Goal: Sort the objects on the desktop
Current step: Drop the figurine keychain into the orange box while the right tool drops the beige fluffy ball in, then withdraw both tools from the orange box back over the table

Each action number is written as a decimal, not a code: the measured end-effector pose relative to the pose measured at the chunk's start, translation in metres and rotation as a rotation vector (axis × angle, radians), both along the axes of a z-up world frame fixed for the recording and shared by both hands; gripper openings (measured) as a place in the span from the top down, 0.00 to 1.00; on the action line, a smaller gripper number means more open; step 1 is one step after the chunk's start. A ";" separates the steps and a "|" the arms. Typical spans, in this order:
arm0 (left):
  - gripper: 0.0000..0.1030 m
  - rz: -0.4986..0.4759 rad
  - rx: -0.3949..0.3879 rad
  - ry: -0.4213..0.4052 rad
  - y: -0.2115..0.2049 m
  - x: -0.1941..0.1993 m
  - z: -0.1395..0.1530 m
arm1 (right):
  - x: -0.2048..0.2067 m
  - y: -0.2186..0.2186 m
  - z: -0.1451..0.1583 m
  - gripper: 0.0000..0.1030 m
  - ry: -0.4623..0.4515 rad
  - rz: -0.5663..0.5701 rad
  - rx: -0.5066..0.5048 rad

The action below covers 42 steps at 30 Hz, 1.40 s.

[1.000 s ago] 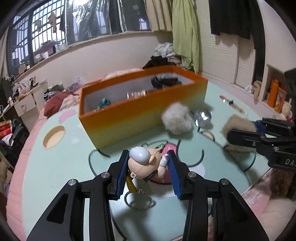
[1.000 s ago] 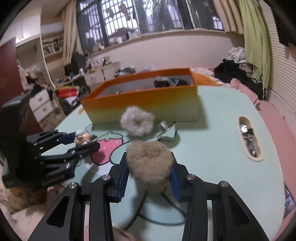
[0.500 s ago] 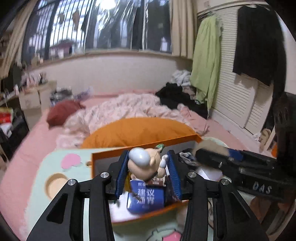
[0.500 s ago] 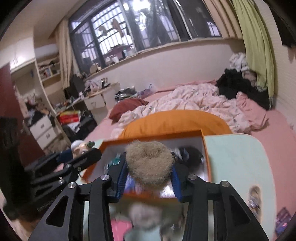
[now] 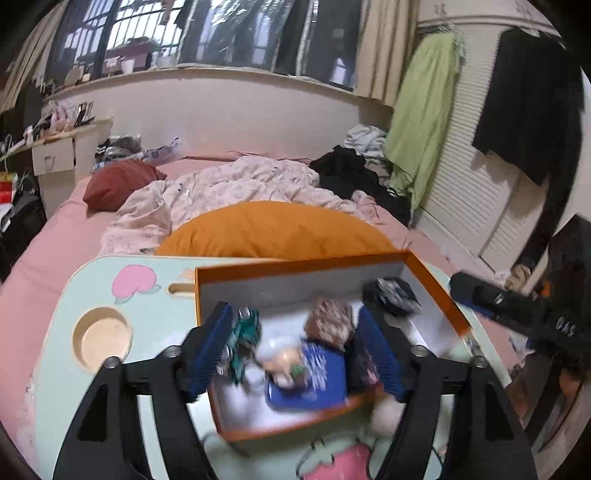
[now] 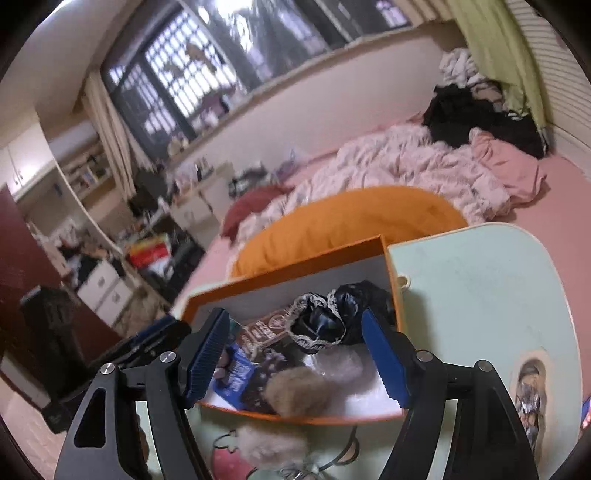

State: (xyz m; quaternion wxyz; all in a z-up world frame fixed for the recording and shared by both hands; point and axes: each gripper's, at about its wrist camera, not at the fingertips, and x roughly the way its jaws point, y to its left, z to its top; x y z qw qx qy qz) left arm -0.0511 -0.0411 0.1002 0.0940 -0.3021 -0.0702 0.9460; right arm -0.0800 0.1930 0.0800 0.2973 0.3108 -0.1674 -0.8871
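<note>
One orange box [image 6: 295, 264] on one desk [image 6: 480, 295]. Inside it: one brown pompom [image 6: 299, 391], one black scrunchie [image 6: 332, 314], one blue packet [image 5: 314, 373], one figurine [image 5: 284, 363]. At six o'clock, one white pompom [image 6: 269, 445].

Left wrist cam: sits behind its own fingers [image 5: 212, 347], looks forward and down, close over the near edge of the orange box [image 5: 303, 260]. Faces across the table [image 5: 62, 332] toward the bed [image 5: 229, 184] and window [image 5: 207, 33]; closet doors at right. View is blurred near the box.

Right wrist cam: same setup, close above the box [image 6: 295, 262], rolled so the horizon tilts. Faces the bed [image 6: 406, 162] and window [image 6: 192, 74], shelves at left.

Shared: box interior, orange cushion [image 5: 277, 229], bed, window. Each view catches the other gripper at its edge: right gripper [image 5: 517, 310] in the left view, left gripper [image 6: 147, 341] in the right view.
</note>
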 end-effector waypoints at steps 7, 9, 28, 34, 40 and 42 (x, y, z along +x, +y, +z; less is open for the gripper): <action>0.20 -0.095 -0.187 -0.002 0.025 0.056 -0.023 | 0.090 -0.013 -0.008 0.19 0.137 0.001 0.255; 0.20 -0.074 -0.266 -0.034 0.031 0.069 -0.037 | 0.107 -0.019 -0.025 0.19 0.139 0.001 0.359; 0.00 -0.041 -0.219 -0.150 0.042 0.070 -0.091 | 0.124 -0.014 -0.095 0.00 0.116 -0.068 0.549; 0.00 -0.043 -0.219 -0.148 0.040 0.072 -0.090 | 0.124 -0.018 -0.094 0.00 0.123 -0.067 0.546; 0.00 -0.045 -0.220 -0.148 0.041 0.072 -0.090 | 0.124 -0.018 -0.093 0.00 0.124 -0.067 0.546; 0.00 -0.045 -0.220 -0.147 0.041 0.074 -0.089 | 0.125 -0.018 -0.093 0.00 0.123 -0.067 0.546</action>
